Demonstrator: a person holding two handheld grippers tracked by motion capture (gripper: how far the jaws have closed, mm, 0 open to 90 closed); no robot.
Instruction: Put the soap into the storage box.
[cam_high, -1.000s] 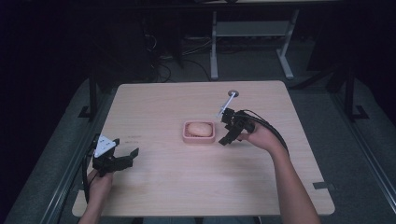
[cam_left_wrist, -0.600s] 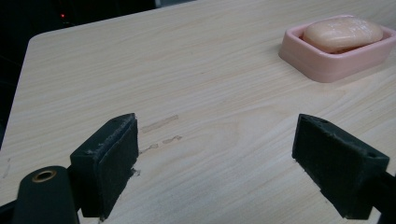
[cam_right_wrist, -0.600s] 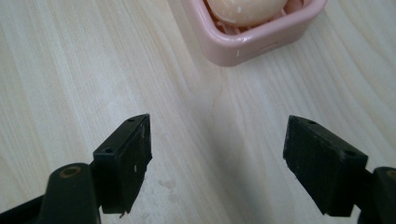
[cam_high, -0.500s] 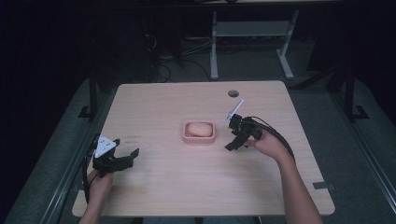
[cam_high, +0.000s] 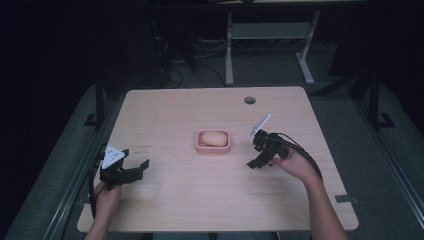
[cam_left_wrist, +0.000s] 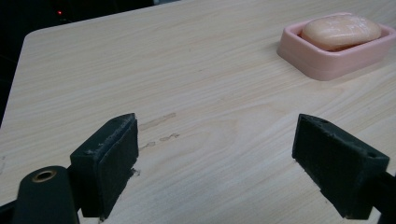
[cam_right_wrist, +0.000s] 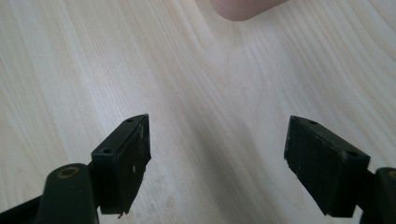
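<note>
A pink soap dish (cam_high: 213, 142) with a bar of soap (cam_high: 214, 137) is seen mid-table (cam_high: 175, 210). The left gripper (cam_high: 131, 171) is held well apart from it, jaws wide and empty; the right gripper (cam_high: 256, 161) is held near it, likewise spread, nothing gripped.

table (cam_high: 165, 115): pale wood-grain top, smooth, matt. soap dish (cam_left_wrist: 322, 58), upper right of left gripper view: pink plastic, matt. soap (cam_left_wrist: 341, 31): peach, smooth, faint sheen. gripper pads (cam_right_wrist: 125, 161): black, matt, slightly rough.
</note>
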